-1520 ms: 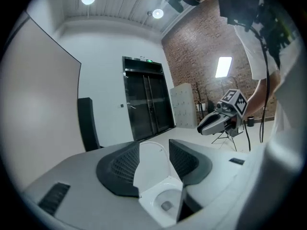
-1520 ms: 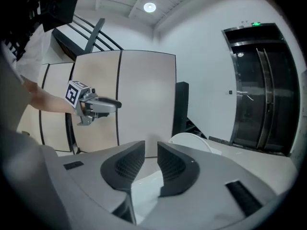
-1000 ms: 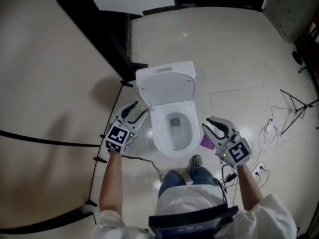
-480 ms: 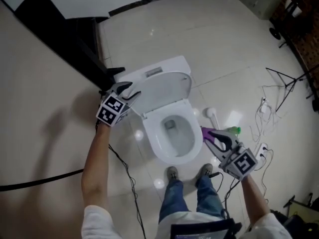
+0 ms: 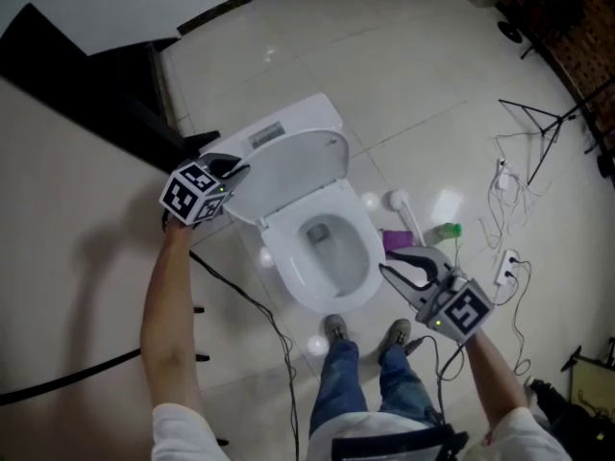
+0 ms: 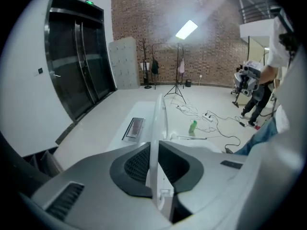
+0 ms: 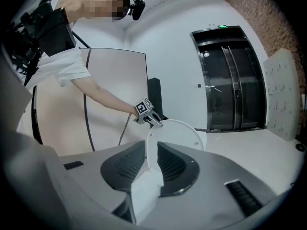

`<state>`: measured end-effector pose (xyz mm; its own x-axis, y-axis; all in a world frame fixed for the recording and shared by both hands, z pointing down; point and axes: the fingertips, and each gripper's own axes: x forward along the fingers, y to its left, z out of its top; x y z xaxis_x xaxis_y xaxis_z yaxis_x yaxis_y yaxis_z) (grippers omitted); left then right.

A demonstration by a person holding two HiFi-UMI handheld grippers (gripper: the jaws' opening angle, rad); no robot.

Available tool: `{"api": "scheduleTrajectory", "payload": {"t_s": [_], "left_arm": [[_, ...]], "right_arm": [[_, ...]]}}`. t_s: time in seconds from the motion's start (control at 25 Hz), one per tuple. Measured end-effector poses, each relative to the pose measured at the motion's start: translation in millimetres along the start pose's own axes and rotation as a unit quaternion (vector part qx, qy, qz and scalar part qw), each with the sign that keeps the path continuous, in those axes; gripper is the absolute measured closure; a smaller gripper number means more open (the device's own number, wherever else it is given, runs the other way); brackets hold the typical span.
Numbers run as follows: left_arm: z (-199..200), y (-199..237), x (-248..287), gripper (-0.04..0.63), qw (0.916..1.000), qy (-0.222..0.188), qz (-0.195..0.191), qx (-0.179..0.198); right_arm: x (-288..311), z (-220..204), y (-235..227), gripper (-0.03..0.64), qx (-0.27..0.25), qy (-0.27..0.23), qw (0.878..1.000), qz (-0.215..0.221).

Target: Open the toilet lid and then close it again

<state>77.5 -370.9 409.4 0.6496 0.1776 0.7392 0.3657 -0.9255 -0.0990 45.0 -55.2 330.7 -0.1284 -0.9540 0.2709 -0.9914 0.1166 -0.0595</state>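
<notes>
- left gripper (image 5: 231,169): fingers just clamped shut, toilet lid (image 5: 288,166) edge between them.
- right gripper (image 5: 392,259): fingers slightly apart, nothing between.
- lid's up, so closing looks next.

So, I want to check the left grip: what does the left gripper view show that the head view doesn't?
Only the left gripper view: the left claw, just closed, pinching the thin edge of the raised white plastic toilet lid, and a ceiling light strip. Only the head view: the inside of the open white toilet bowl, the person's shoes, the right claw beside the bowl. Both: the lid, the small green bottle, a white power strip.
</notes>
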Motion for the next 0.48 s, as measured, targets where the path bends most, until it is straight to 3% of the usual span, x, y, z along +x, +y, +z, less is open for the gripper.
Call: {"api": "scheduleTrajectory", "payload": {"t_s": [0.16, 0.32, 0.48], "left_arm": [[2, -37, -7, 0.569, 0.9992, 0.007, -0.020, 0.035], [-3, -103, -14, 0.568, 0.9963, 0.012, 0.004, 0.085], [-28, -194, -8, 0.557, 0.9878, 0.036, 0.035, 0.147]], "right_arm": [[-16, -6, -5, 0.532, 0.000, 0.004, 1.000, 0.000], [-34, -6, -12, 0.532, -0.003, -0.009, 1.000, 0.001], [-48, -21, -16, 0.532, -0.003, -0.013, 1.000, 0.007]]}}
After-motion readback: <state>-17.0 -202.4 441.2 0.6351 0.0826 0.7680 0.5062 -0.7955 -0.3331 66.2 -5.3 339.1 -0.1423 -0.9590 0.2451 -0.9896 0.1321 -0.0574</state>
